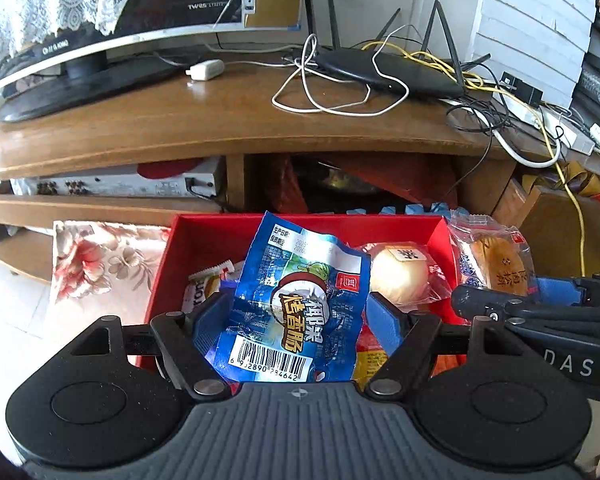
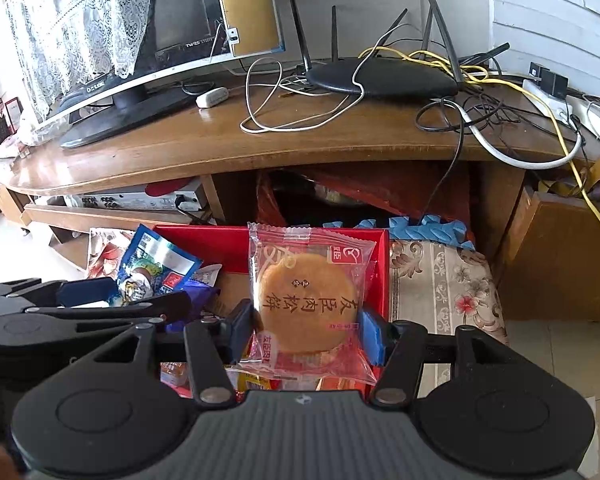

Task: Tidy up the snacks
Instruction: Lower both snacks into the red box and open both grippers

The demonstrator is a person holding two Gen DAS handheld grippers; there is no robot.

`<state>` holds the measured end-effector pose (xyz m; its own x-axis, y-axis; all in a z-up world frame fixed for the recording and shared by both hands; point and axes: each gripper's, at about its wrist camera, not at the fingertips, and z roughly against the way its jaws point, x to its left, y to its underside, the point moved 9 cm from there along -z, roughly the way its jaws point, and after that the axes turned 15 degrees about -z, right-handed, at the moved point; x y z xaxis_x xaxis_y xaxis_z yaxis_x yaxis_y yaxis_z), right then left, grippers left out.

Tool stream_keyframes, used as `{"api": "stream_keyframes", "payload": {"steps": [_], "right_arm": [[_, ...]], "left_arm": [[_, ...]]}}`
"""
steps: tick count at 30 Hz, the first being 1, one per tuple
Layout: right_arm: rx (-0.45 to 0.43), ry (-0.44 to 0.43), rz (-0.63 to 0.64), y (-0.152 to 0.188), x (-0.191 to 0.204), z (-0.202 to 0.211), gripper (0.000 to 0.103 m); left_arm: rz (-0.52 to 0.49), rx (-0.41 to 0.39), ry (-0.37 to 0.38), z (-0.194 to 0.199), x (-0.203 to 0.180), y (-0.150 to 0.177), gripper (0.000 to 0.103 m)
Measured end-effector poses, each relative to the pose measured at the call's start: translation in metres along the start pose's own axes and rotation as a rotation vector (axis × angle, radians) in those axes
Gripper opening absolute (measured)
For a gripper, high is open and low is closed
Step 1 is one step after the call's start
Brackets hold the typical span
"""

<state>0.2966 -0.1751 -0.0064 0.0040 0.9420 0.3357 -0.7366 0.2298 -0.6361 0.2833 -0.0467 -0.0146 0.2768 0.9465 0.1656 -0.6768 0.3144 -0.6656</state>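
The left tongs (image 1: 300, 316) were pinching a blue sausage pack (image 1: 296, 304), which stood upright between the two blue pads with its barcode end lowest, near the tongs' base, and its crumpled top rising well above the pad tips. The pack hung over the red box (image 1: 204, 236). Inside the box, just right of the pack, lay a round bun (image 1: 400, 276) in clear wrap; a white-and-orange packet (image 1: 204, 284) lay just left of it. The right tongs (image 2: 306, 330) were pinching a clear-wrapped pastry (image 2: 306, 308), gripped at its left and right edges, upright, its printed face toward the camera. Most of the pastry stood above the pads, with the lower seal below them. It was held over the right part of the box, near the right wall. In the left wrist view the pastry appeared at the box's right rim, with the right tongs entering from the right. The box rested on a floral cloth (image 2: 440, 280). Behind stood a wooden TV stand (image 1: 220, 128) carrying a router (image 1: 388, 72) and a television (image 1: 100, 20).
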Motion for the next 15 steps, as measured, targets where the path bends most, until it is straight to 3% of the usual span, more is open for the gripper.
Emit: {"api": "stream_keyframes", "payload": {"steps": [7,15], "right_arm": [[0.002,0.009,0.017,0.000,0.004,-0.010,0.057],[0.009,0.014,0.020,0.002,0.004,-0.014,0.057]], "left_arm": [[-0.036,-0.007,-0.065,-0.002,0.004,-0.002,0.079],[-0.054,0.001,-0.087,-0.006,0.006,0.000,0.079]]}}
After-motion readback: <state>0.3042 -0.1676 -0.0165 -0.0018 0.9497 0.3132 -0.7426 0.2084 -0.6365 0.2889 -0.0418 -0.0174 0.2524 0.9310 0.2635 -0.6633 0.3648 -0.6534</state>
